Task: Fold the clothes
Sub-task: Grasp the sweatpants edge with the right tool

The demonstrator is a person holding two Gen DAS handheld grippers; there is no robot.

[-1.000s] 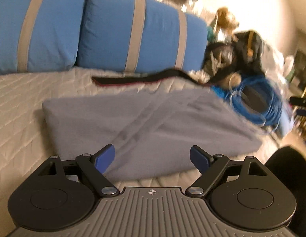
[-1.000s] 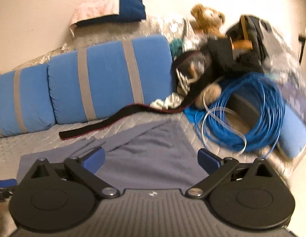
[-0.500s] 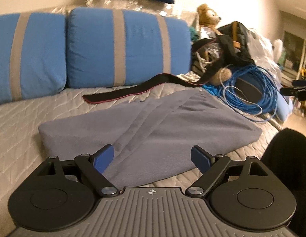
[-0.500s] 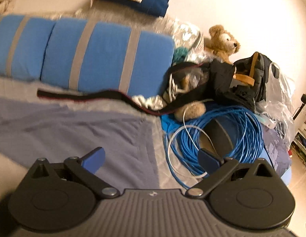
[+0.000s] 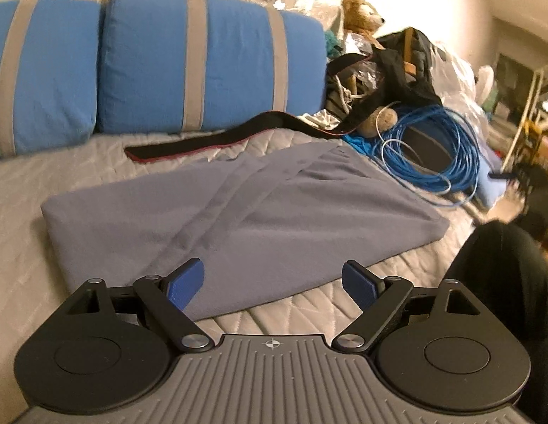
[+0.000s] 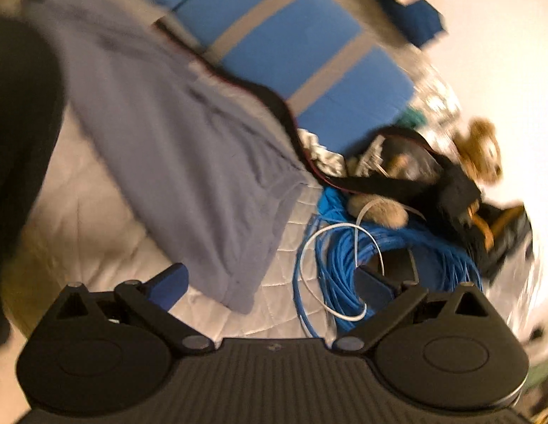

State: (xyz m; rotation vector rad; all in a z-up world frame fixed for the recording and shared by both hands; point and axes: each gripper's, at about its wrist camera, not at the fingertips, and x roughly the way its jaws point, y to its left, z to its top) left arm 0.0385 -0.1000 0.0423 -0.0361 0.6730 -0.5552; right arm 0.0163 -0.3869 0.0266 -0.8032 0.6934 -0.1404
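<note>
On the bed (image 5: pixel 108 155), a grey garment (image 5: pixel 260 219) lies spread flat across the quilted cover, in front of two blue pillows (image 5: pixel 210 60) and near a coil of blue cable (image 5: pixel 433 152) at its right end. The step in hand appears to be the approach for a fold: neither gripper has contact with the cloth. The left gripper (image 5: pixel 274 284) hangs just above the near hem with its jaws spread wide and nothing between them. The right gripper (image 6: pixel 270 284) is likewise wide open and empty; its view is tilted and blurred, and it faces the garment's right corner (image 6: pixel 238 300), with the cable (image 6: pixel 344 265) just beside. The next move probably calls for each gripper to descend onto the near edge, one toward each end, pinch a single layer, then lift and carry that edge over toward the pillows. The right gripper should take cloth only and keep clear of the cable. The garment looks like soft, matte knit fabric, with a seam or placket (image 5: pixel 217 208) running diagonally across it and light creases near the far right end. It appears already doubled along its left side, though the layer count cannot be confirmed. A black strap (image 5: pixel 210 141) lies on the bed beyond the garment, apart from it.
</note>
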